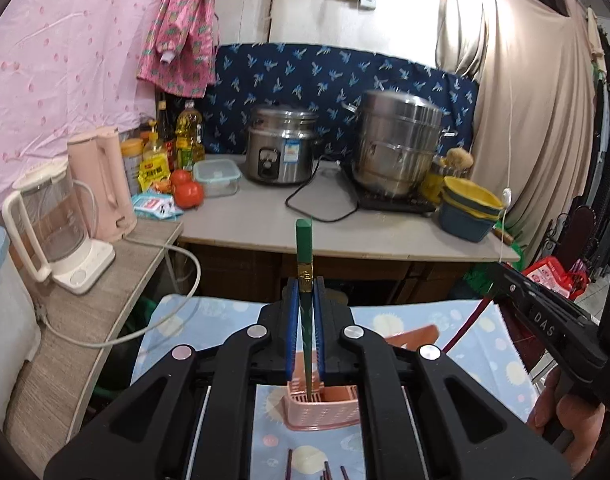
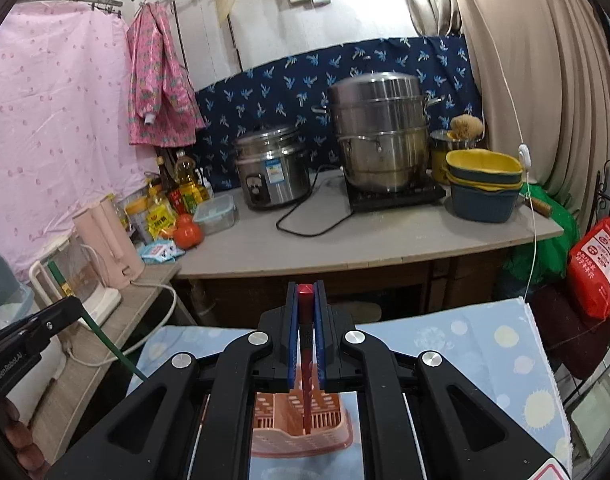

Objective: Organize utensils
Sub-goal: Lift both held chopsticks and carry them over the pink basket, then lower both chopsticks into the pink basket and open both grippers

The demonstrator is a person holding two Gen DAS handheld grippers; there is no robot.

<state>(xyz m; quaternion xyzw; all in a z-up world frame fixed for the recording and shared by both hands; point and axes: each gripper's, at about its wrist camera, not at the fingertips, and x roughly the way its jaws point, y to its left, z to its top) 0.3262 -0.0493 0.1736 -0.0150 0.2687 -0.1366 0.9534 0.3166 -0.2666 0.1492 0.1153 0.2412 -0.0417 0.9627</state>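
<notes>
I have one chopstick clamped in each gripper. The left gripper [image 1: 305, 292] has its jaws closed narrow on a green chopstick [image 1: 304, 248], gripped near its thick end; the right gripper [image 2: 305, 300] holds a red chopstick [image 2: 305, 320] the same way. Both tips hang over the pink slotted utensil basket [image 2: 301, 436] on the near tabletop [image 2: 485, 360]. They look light, stiff and slick, so they could pivot in a mid-shaft grip.
</notes>
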